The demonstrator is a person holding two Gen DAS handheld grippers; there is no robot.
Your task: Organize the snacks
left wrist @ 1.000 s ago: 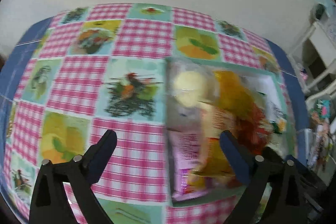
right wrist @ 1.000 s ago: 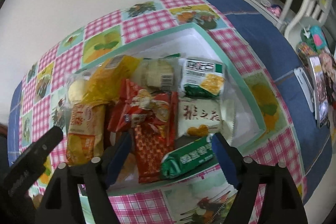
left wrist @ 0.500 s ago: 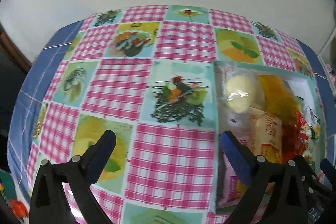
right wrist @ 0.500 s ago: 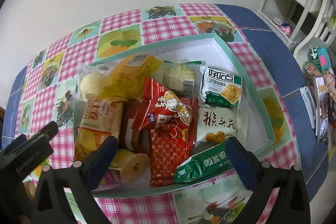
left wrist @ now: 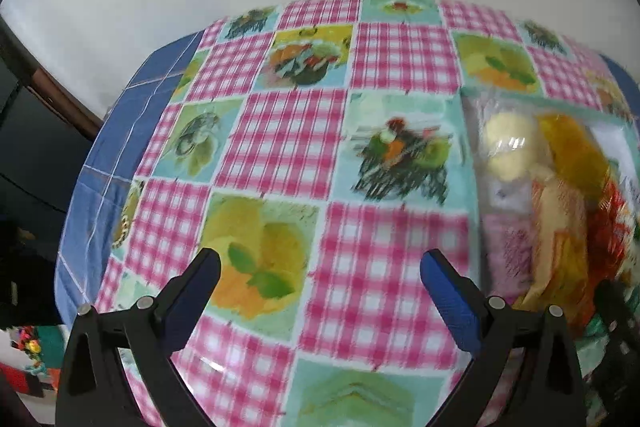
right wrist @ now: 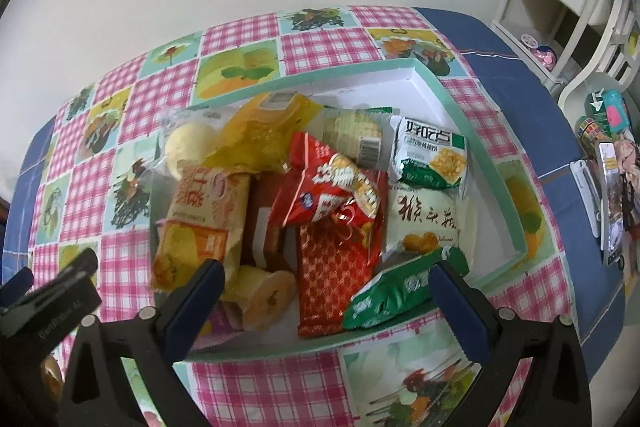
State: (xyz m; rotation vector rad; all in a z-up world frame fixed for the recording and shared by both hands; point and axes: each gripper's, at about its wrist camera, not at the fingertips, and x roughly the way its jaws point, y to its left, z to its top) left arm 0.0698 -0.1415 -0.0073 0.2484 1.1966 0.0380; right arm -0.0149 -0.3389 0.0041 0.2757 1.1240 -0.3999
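Widening to their full spread, the jaws of the right gripper [right wrist: 324,291] now stand apart with nothing pinched, poised above the near end of the box [right wrist: 476,131]; a second earlier they were narrower and set around the green packet [right wrist: 400,295], which now lies loose against the box's near wall. That reads as a release — one more snack dropped in. The pile sits in the box: a red bag [right wrist: 332,187] near its middle, a white-and-green cracker pack [right wrist: 432,159] toward its far right corner, an orange pack [right wrist: 200,211] along its left side. The left gripper [left wrist: 320,275] has swung away to the left of the box and hangs open and empty over bare checked tablecloth [left wrist: 280,147], the box now only at its right edge.

Left of the box the cloth is clear — good room to travel. Right of the box the table edge is near, with clutter beyond. The far right corner of the box looks unfilled.
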